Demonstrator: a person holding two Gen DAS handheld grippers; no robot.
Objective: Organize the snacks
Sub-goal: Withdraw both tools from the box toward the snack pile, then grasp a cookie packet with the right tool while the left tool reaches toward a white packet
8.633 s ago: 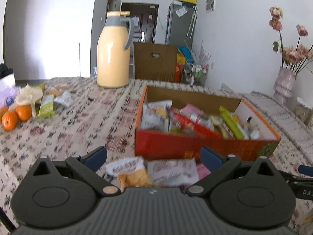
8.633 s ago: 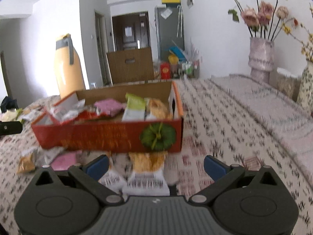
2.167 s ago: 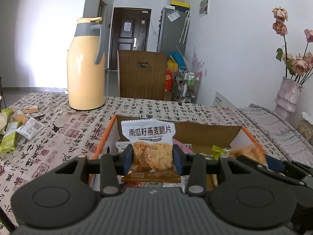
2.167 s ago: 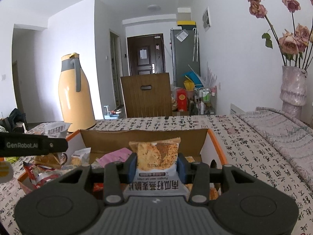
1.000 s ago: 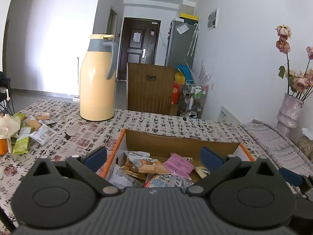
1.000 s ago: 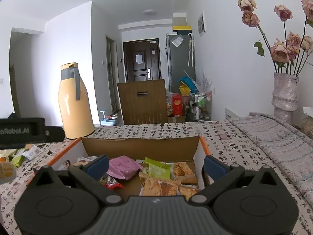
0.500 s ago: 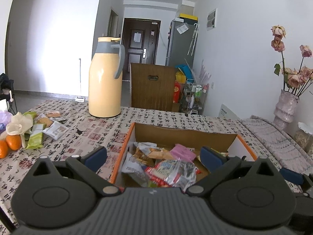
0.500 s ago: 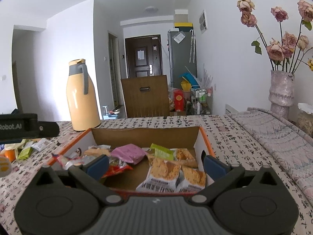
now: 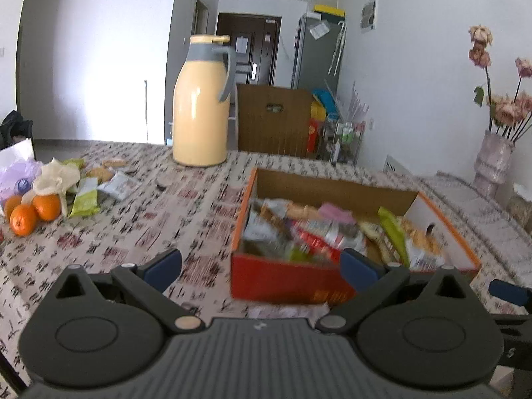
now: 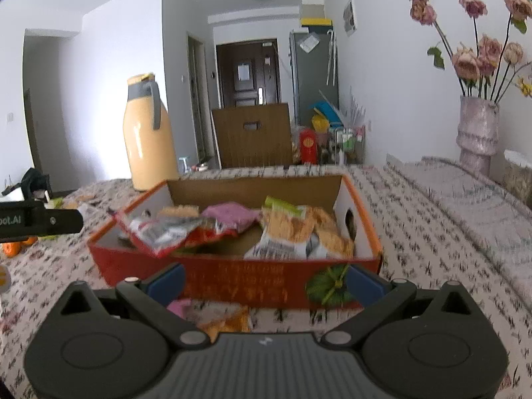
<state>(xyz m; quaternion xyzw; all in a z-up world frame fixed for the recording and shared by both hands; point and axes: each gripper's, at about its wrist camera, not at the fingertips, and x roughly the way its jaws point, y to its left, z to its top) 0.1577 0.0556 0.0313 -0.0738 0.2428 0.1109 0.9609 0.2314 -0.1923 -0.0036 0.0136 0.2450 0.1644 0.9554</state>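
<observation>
Both tongs are hanging level and low over the table, spread wide and gripping nothing. The left gripper is facing the orange box just ahead. The right gripper is hovering above loose snack packets lying between its jaws, before the box. These packets are probably light, crinkly and slippery, with brittle contents, so pinching a sealed edge gently seems wisest.

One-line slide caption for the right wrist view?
Open right gripper faces the snack-filled orange box; loose packets remain in front.
</observation>
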